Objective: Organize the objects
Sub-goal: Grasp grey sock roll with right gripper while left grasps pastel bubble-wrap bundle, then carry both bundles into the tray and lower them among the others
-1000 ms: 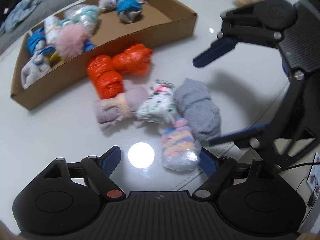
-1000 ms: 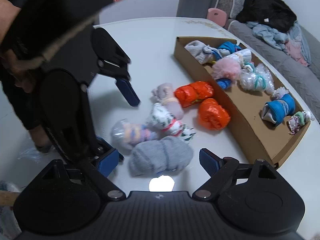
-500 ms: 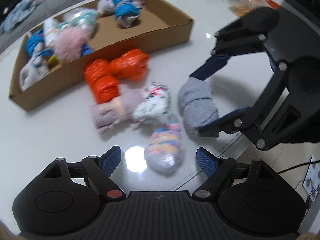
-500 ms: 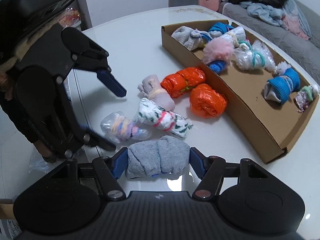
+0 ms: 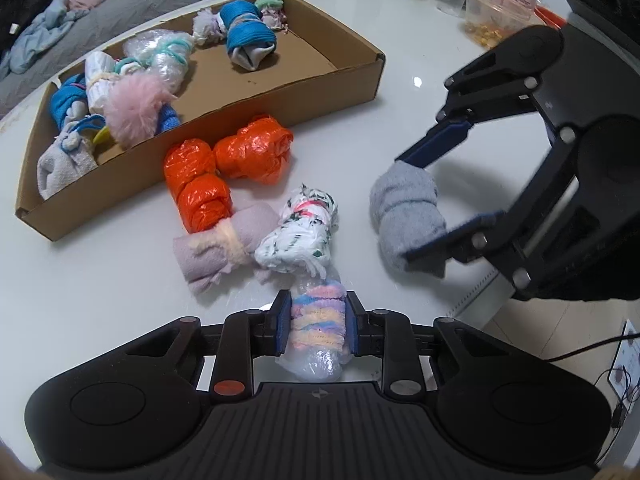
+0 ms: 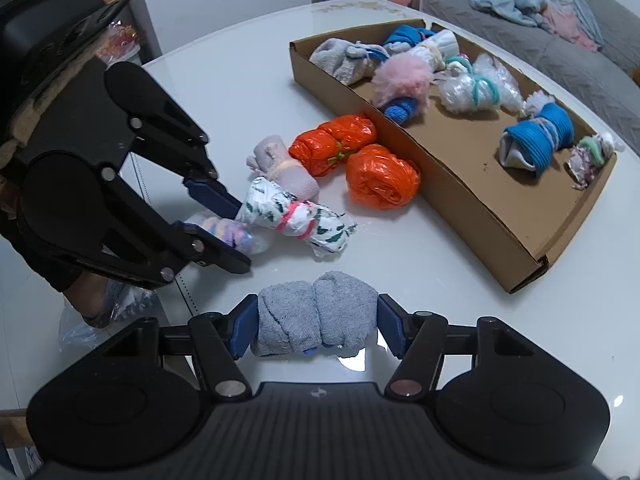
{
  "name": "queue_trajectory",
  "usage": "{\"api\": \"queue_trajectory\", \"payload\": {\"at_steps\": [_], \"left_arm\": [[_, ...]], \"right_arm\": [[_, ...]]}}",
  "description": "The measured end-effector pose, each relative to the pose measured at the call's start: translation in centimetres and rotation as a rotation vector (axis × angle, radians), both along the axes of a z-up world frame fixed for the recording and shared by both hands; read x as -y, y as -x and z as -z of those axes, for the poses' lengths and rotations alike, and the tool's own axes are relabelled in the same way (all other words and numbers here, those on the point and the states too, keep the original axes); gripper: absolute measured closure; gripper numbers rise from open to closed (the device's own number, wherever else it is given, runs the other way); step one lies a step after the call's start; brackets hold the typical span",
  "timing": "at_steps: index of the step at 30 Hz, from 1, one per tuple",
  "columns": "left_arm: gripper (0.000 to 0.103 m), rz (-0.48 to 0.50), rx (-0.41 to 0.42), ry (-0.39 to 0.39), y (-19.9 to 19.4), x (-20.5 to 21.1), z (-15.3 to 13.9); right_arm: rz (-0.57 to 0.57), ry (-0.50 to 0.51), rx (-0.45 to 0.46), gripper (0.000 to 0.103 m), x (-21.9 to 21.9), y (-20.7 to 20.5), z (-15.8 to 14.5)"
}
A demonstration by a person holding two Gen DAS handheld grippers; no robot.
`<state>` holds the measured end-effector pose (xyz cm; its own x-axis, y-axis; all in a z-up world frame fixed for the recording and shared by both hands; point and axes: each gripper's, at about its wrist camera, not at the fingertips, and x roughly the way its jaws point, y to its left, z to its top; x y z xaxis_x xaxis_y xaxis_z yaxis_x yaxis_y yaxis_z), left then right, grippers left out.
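Note:
My left gripper (image 5: pixel 316 328) is shut on a pastel striped bundle in clear plastic (image 5: pixel 318 330), low over the white table; it also shows in the right wrist view (image 6: pixel 230 236). My right gripper (image 6: pixel 316 326) is shut on a grey rolled towel (image 6: pixel 316 322), seen in the left wrist view (image 5: pixel 406 210) as well. Loose on the table lie two orange bundles (image 5: pixel 228 168), a lilac roll (image 5: pixel 220 246) and a white leaf-print bundle (image 5: pixel 300 234). A cardboard box (image 5: pixel 336 80) behind them holds several bundles.
Cups and plastic snack containers (image 5: pixel 488 8) stand at the table's far right in the left wrist view. A grey sofa with clothes (image 6: pixel 540 8) lies beyond the table. The table edge (image 5: pixel 472 300) runs just right of my left gripper.
Both grippers went from open to shut. The left closed on the pastel bundle, the right on the grey towel, which has shifted right, away from the other bundles.

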<state>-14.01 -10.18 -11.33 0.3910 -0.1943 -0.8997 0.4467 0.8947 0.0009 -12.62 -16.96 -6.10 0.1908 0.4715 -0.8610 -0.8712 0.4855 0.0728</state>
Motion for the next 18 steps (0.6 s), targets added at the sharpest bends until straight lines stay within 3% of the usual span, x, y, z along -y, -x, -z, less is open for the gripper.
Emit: {"api": "queue_trajectory", "payload": {"at_steps": [7,11,14,18], "left_arm": [[0.071,-0.037,-0.05,-0.028,0.1,-1.4,-1.0],[0.071,-0.084,-0.026,-0.045,-0.2,-2.9,-2.8],[0.071,-0.096,0.039,-0.06,-0.8,-3.5,-5.5],[0.071,-0.106,0.159,-0.009,-2.7,-3.9,-9.7]], "right_arm": [[0.056,-0.034,-0.022,0.05,1.2,-0.4,-1.3],[0.112,-0.063,0.004,0.05,2.3,-0.8,-2.7],[0.146,-0.107,0.028,0.05,3.1,-1.2,-4.1],[0.185,-0.161,0.099,0.05,4.3,-1.9,-6.4]]}}
